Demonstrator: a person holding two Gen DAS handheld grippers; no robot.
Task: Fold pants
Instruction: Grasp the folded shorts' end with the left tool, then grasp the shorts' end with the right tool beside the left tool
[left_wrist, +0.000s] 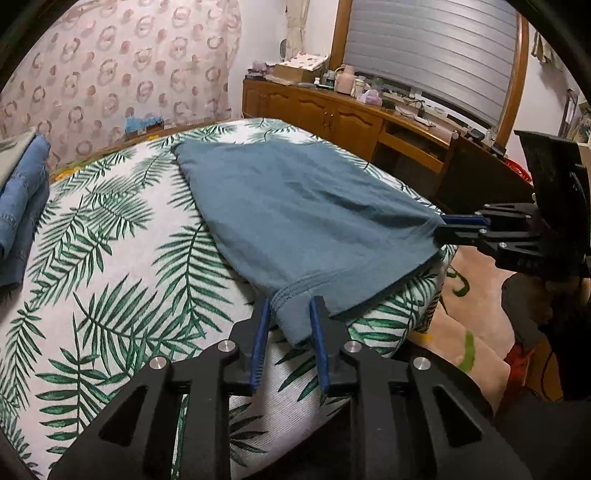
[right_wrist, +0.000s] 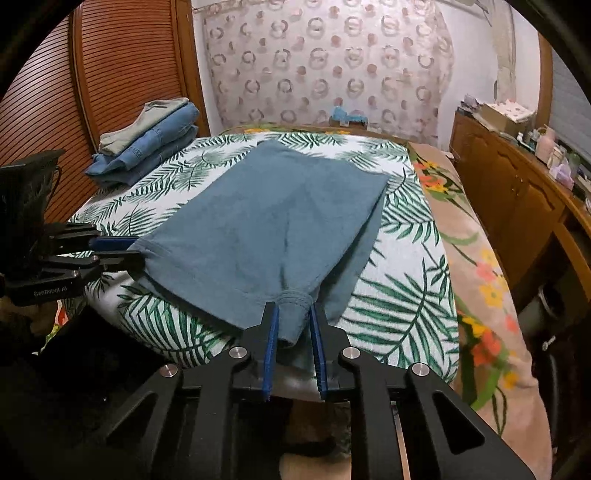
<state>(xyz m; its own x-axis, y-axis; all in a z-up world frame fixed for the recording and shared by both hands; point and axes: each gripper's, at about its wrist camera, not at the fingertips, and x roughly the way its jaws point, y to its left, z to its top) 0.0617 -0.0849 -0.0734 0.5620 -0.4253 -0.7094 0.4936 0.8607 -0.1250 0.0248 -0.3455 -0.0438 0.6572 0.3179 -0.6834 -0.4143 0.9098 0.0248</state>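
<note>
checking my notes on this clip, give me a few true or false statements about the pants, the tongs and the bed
1. Both tongs grip the teal pants. True: the left tongs and the right tongs each pinch a near corner.
2. The pants lie on a plain white sheet. False: the bed cover has a green palm leaf print.
3. Folded jeans are stacked at the bed's far side. True.
4. The pants are already folded into a small square. False: they lie spread out flat.

Teal-blue pants (left_wrist: 295, 206), green palm-leaf sheet (left_wrist: 122, 266), seemingly white.
</note>
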